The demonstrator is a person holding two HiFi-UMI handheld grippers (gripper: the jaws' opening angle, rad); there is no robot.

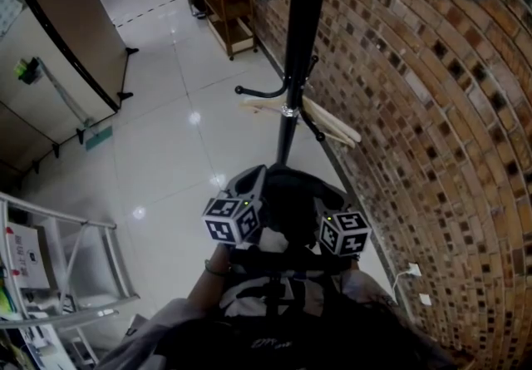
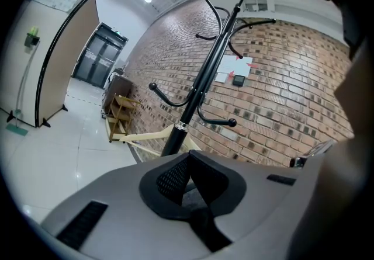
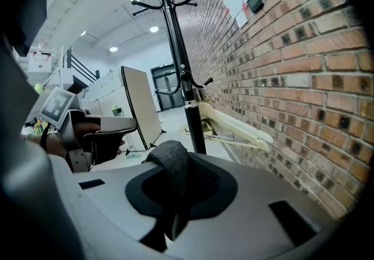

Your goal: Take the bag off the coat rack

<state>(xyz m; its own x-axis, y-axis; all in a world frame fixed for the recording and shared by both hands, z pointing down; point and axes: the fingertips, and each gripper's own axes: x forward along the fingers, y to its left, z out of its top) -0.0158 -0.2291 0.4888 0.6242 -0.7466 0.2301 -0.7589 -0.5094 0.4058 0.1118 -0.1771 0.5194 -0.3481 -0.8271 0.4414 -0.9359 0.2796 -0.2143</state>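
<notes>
In the head view a black bag hangs between my two grippers, just in front of the foot of the black coat rack. It is clear of the rack's hooks, which are bare. My left gripper holds the bag's left top edge, and in the left gripper view its jaws are closed on a black mesh piece of the bag. My right gripper holds the right side. In the right gripper view the jaws pinch a grey woven strap looped over them.
Pale wooden hangers hang low on the rack's pole. The brick wall runs close on the right, with a socket and cable low down. A wooden shelf stands behind, a beige partition at the left, and a metal frame at the lower left.
</notes>
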